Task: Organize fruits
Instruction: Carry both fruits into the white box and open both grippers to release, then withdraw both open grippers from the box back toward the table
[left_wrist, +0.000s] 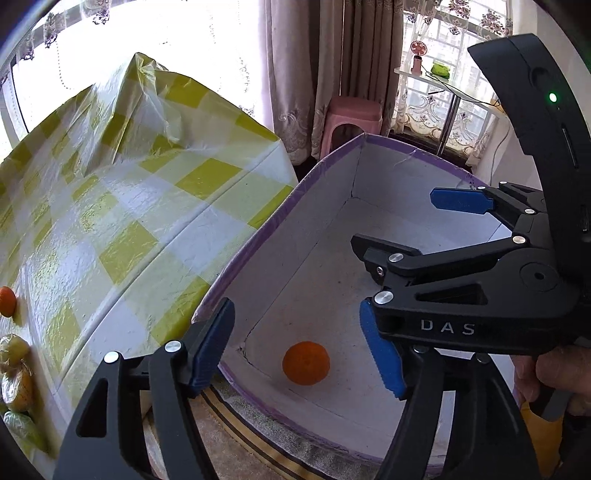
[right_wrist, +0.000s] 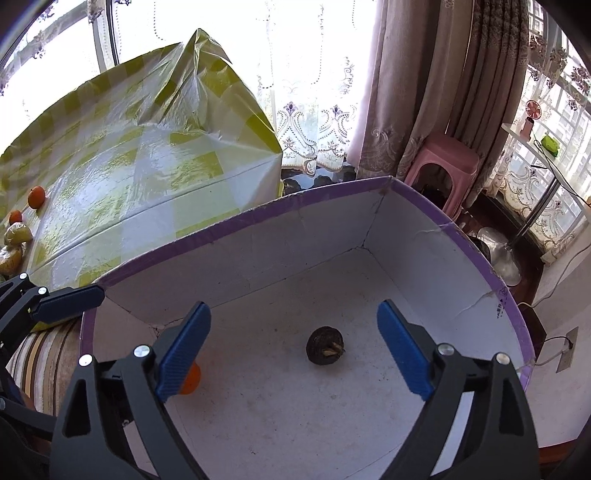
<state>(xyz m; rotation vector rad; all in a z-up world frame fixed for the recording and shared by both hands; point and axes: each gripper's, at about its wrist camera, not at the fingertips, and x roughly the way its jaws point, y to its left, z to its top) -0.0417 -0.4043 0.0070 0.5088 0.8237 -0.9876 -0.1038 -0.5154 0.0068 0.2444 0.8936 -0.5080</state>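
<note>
On my left wrist camera, the left gripper (left_wrist: 299, 347) has its blue pads spread wide with nothing between them, hanging over the near corner of a white cardboard box (left_wrist: 258, 236) edged in purple tape. An orange (left_wrist: 306, 363) lies on the box floor close to that corner, showing in the gap between my fingers but touched by neither. The right gripper (left_wrist: 399, 221) reaches in from the right over the box, its fingers parted too and holding nothing. To the left sits the table (left_wrist: 122, 206) under a yellow-and-white checked plastic cloth. Along its left edge I see another orange fruit (left_wrist: 6, 301) and below it a few yellowish fruits in clear wrap (left_wrist: 14, 373). A pink stool (left_wrist: 352, 118) stands behind the box by the curtains.

On my right wrist camera, the right gripper (right_wrist: 293, 347) is spread open above the middle of the box (right_wrist: 332, 221), empty. A small dark round fruit (right_wrist: 325, 346) with a pale stem end rests on the box floor between the fingers, clear of both pads. The orange (right_wrist: 191, 378) sits further left on the floor, half hidden behind my left finger. One blue pad of the left gripper (right_wrist: 68, 301) pokes in at the box's left rim; from here I cannot tell how its fingers stand. On the table (right_wrist: 147, 192), far left, two orange fruits (right_wrist: 36, 196) lie near the wrapped yellowish ones (right_wrist: 14, 240). The pink stool (right_wrist: 445, 162) stands behind the box.
</note>
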